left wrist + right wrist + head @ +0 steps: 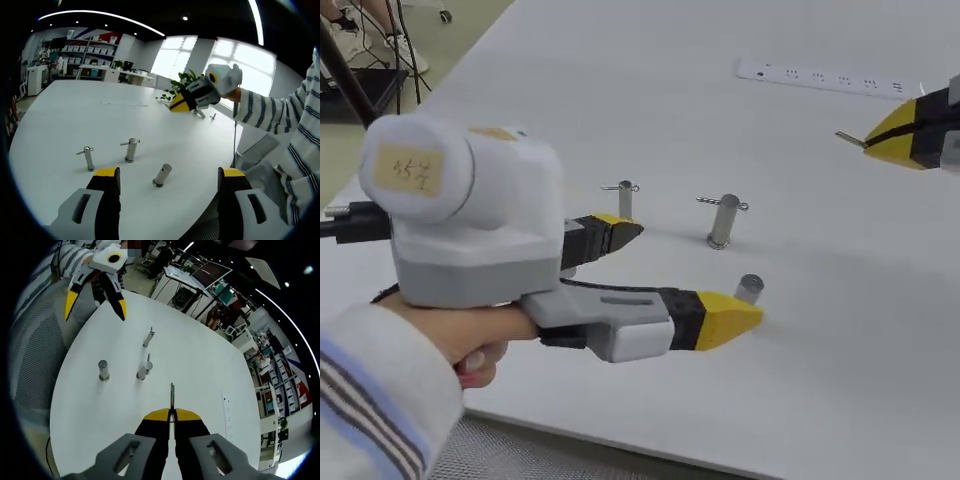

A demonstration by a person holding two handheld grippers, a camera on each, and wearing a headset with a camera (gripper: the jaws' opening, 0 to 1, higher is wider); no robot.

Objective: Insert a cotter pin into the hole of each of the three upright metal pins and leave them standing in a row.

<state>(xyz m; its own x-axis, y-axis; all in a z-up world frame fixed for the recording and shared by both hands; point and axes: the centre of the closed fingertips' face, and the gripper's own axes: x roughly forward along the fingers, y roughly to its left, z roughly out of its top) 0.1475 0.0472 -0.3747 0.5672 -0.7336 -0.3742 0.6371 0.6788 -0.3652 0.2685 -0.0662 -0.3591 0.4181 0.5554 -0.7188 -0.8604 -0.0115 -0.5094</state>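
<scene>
Three upright metal pins stand in a row on the white table (840, 300). The far pin (625, 198) and the middle pin (723, 220) each carry a cotter pin through the top hole. The near pin (748, 289) has a bare top. My left gripper (685, 272) is open, with its yellow tips just short of the bare pin (162, 175), which lies ahead between the jaws. My right gripper (870, 142) hovers at the far right, shut on a thin cotter pin (171, 395) that sticks out of its tips toward the row (103, 370).
A white power strip (830, 78) lies at the back of the table. The table's front edge (620, 445) runs close below my left hand. Chairs, shelves and desks stand in the room beyond.
</scene>
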